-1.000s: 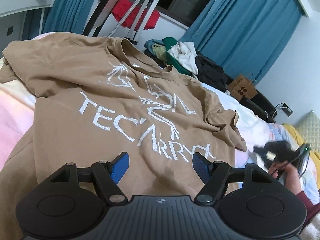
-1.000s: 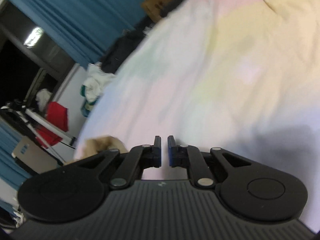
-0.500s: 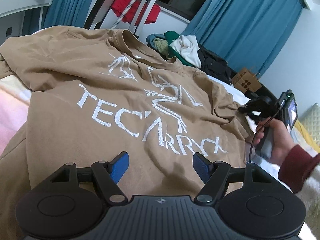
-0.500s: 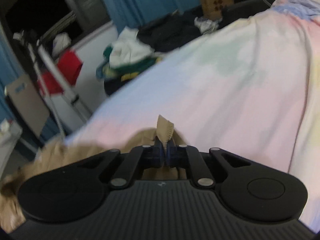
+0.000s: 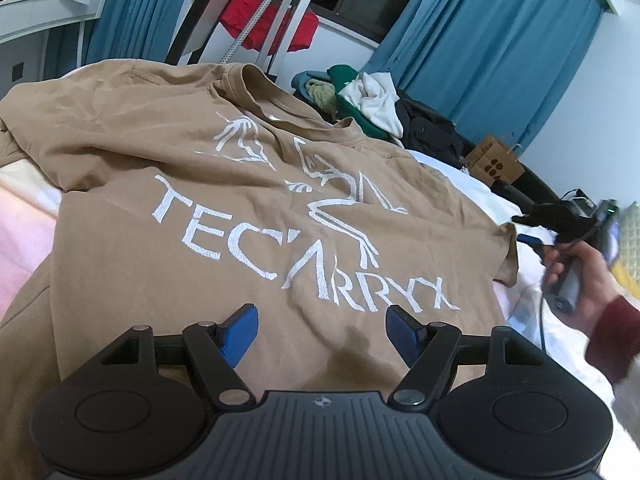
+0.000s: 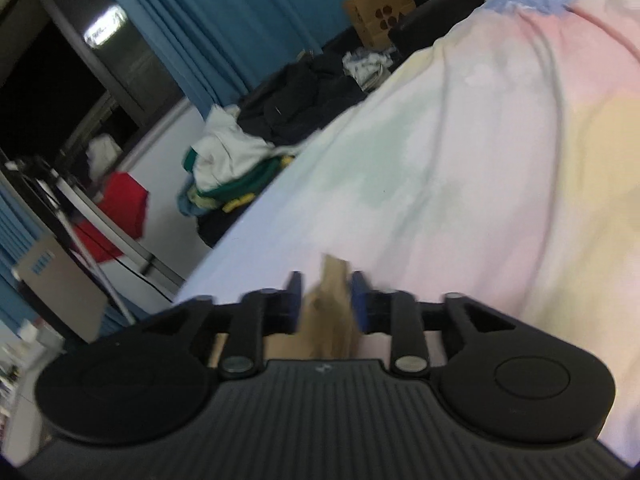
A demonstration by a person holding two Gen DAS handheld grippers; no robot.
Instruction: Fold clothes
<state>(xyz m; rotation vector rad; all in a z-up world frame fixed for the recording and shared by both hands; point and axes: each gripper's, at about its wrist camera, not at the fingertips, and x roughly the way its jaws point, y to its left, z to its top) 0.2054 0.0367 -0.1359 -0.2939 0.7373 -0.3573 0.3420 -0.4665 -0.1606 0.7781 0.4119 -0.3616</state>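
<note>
A tan t-shirt with a white printed logo lies face up on the pastel bedsheet. My left gripper hovers open just over its lower part, with nothing between the blue pads. The right gripper is at the shirt's right sleeve, and its jaws are opening. A tip of tan sleeve fabric stands loose between the parted pads. In the left wrist view, a hand in a dark red sleeve holds that gripper beside the sleeve edge.
A heap of white, green and dark clothes lies beyond the bed's far edge. A brown paper bag stands near it. A red garment hangs on a metal rack at the back. Blue curtains cover the wall.
The right gripper came to the right sleeve, shut on it and drew it outward, spreading it. Its jaws have now parted around the fabric. The left gripper has stayed put.
</note>
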